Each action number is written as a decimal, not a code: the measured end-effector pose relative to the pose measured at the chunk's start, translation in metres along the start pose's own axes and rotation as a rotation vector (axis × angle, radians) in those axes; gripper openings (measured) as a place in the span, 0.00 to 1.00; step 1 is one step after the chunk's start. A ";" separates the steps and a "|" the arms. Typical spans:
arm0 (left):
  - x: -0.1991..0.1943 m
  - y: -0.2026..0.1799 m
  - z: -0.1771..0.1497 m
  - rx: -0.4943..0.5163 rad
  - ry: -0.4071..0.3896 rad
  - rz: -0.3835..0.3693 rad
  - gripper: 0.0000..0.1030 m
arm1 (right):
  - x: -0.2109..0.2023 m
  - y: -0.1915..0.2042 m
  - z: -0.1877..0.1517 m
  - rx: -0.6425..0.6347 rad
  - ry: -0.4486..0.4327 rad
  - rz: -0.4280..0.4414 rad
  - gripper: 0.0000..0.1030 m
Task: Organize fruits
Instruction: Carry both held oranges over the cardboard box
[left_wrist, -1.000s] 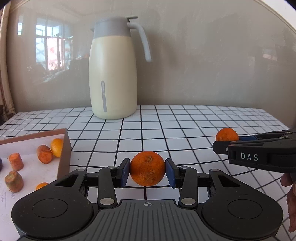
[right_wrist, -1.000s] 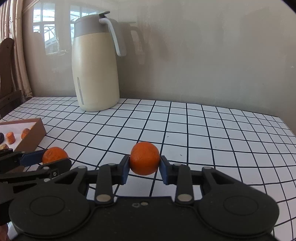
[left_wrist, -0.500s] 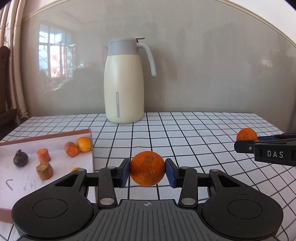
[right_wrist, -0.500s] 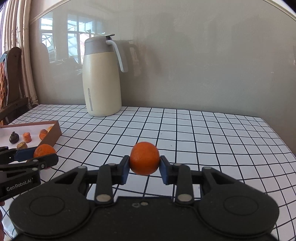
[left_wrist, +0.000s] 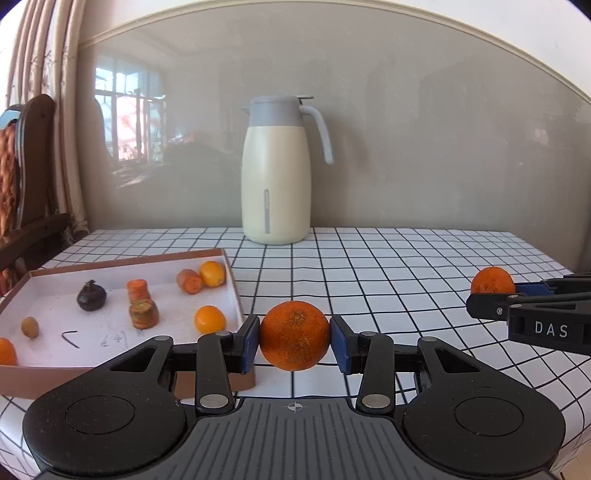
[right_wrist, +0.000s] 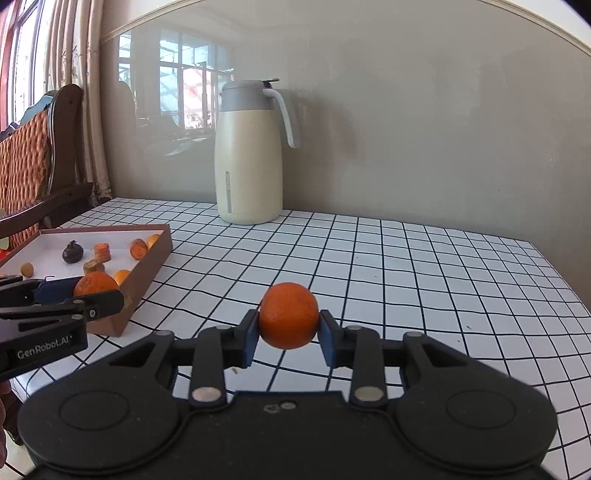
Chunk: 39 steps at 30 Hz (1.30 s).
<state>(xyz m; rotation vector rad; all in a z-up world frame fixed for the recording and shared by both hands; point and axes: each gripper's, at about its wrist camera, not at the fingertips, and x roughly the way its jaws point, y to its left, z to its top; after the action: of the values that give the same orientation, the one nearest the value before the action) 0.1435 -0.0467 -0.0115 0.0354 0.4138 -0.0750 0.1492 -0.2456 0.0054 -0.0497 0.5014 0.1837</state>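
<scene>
1. An orange (left_wrist: 294, 335) is gripped between the jaws of the left gripper (left_wrist: 294, 341), above the bench (left_wrist: 388, 266), beside the box (left_wrist: 232, 280).
2. A second orange (right_wrist: 288, 314) is clamped in the right gripper (right_wrist: 288, 332), over the bench.

Two round oranges (left_wrist: 294, 335) (right_wrist: 288, 315), each airborne above the checkered table (left_wrist: 388, 266).

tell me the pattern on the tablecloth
White with a black grid of squares on the tablecloth, clearest in the right wrist view.
</scene>
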 end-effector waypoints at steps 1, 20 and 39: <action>-0.002 0.003 0.000 -0.001 -0.002 0.006 0.40 | -0.001 0.005 0.001 -0.007 -0.005 0.009 0.25; -0.028 0.073 0.000 -0.059 -0.047 0.124 0.40 | 0.001 0.081 0.017 -0.103 -0.052 0.152 0.25; -0.044 0.127 -0.008 -0.099 -0.053 0.220 0.40 | 0.008 0.130 0.022 -0.143 -0.073 0.225 0.25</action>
<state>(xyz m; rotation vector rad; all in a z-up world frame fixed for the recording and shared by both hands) 0.1103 0.0836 0.0008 -0.0187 0.3581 0.1607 0.1421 -0.1145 0.0201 -0.1256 0.4197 0.4405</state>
